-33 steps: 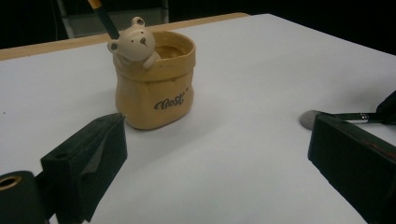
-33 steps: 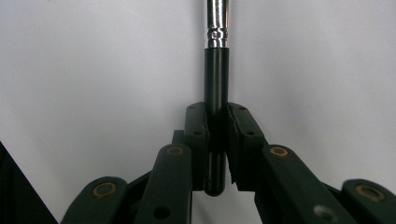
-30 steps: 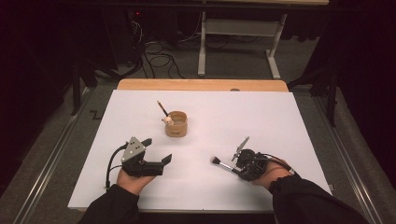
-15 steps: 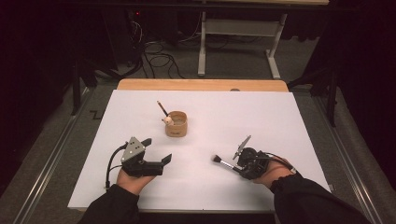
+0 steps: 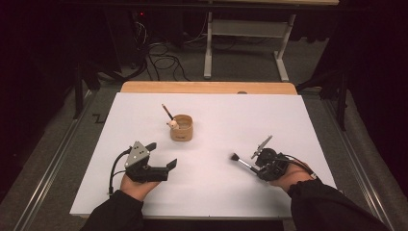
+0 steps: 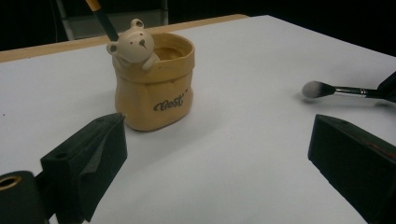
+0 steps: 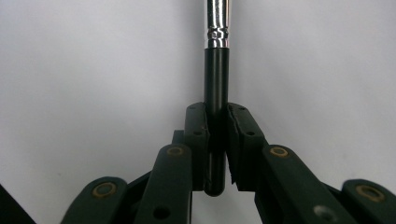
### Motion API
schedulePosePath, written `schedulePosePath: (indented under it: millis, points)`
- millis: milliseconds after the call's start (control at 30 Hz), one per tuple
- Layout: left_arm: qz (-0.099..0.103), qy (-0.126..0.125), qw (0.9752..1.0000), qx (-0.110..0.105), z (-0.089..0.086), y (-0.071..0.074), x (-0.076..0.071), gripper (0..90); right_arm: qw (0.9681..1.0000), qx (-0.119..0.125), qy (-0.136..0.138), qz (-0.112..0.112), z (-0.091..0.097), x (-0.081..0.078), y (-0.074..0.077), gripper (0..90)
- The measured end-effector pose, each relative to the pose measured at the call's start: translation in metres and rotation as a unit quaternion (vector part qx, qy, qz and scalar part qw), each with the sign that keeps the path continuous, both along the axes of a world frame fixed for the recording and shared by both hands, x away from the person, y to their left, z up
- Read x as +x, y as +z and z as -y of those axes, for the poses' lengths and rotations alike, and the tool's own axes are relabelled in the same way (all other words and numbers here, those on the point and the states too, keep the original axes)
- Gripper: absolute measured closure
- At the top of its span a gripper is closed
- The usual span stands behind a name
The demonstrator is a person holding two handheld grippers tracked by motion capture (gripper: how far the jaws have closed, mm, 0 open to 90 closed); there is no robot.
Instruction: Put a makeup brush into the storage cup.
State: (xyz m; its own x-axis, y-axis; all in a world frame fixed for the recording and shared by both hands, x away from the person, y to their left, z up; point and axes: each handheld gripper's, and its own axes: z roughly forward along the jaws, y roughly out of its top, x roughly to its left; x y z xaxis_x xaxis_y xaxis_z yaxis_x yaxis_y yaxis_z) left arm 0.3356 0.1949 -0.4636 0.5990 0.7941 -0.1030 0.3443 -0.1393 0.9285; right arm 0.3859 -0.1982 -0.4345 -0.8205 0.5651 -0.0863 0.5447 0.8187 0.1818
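Since the earlier frame, the high view shows the right gripper (image 5: 254,167) has carried the makeup brush (image 5: 240,160) slightly toward the pot (image 5: 182,127), which already holds one brush (image 5: 168,112); the left gripper (image 5: 161,156) has not moved. In the left gripper view its jaws stand wide apart and empty before the pot (image 6: 154,86). In the right gripper view the jaws are clenched on the brush handle (image 7: 216,84); judged from this, pickup is done and placement in the pot remains.

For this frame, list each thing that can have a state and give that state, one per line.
Right gripper: shut on the makeup brush's handle.
Makeup brush: held, bristles pointing toward table centre.
Left gripper: open, nothing between its jaws.
Bear pot: upright on the white sheet, untouched.
Pencil-like stick: standing in the bear pot, leaning.
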Motion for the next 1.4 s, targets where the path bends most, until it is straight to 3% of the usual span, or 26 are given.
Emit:
schedulePosePath:
  millis: [167,433,767,1033,1400]
  points:
    - [0.0,-0.001,1.0,0.0,0.0,0.0,0.0,5.2,0.999,0.005,-0.043,0.006,0.015,0.002,0.002,80.5]
    - [0.001,-0.002,1.0,-0.001,0.001,0.0,0.0,5.1,0.9967,0.003,-0.079,0.013,0.035,0.005,0.004,80.6]
    - [0.002,-0.003,1.0,0.001,0.001,0.0,0.0,5.1,0.9947,0.023,-0.095,0.031,0.038,0.005,0.001,80.5]
    - [0.003,-0.004,1.0,0.0,0.001,0.0,0.0,5.1,0.9924,0.053,-0.1,0.048,0.036,0.005,0.003,80.6]
    - [0.004,-0.007,1.0,0.002,0.002,-0.001,-0.001,5.1,0.9836,0.109,-0.114,0.087,0.04,-0.001,0.001,80.6]
